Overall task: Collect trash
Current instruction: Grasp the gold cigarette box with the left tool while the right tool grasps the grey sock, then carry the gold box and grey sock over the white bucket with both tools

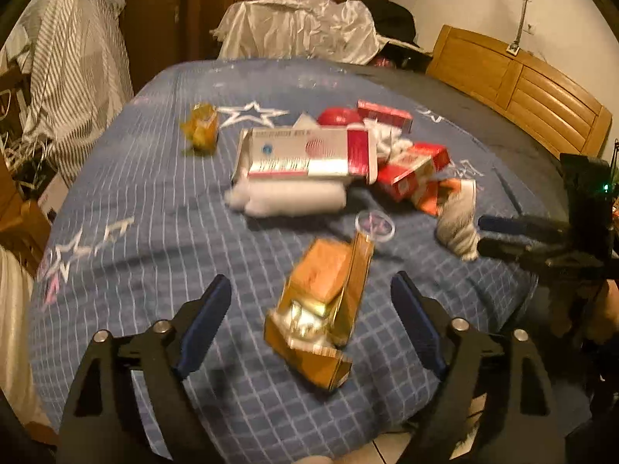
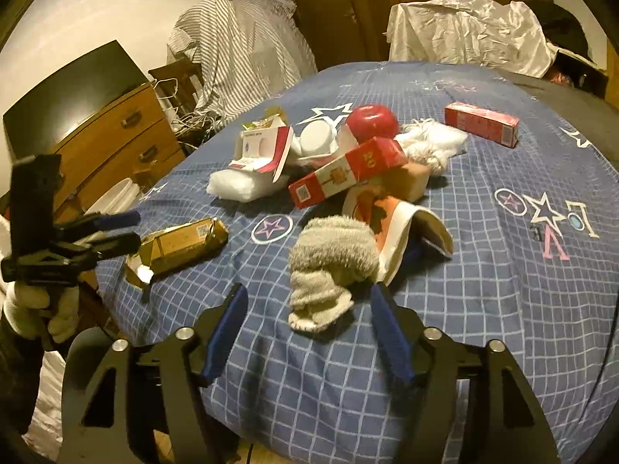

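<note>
My left jaws (image 1: 309,324) gape, empty, around a torn gold carton (image 1: 321,309) lying low centre on the bed (image 1: 135,201); my right jaws (image 2: 307,328) stand open by one grey sock (image 2: 329,266). Upper centre, trash sits heaped for gathering: three red boxes, one red ball (image 2: 371,121).

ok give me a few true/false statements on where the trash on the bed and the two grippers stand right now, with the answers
1. The left gripper grips the gold box. False: its jaws stand open on either side of the box, pads not pressing.
2. The grey sock lies just ahead of the open right gripper. True.
3. The red ball has rolled off the bed. False: it sits on the blue checked bedspread among the boxes.
4. A long red box lies apart from the pile. True.
5. The right gripper holds a red box. False: it holds nothing.
</note>
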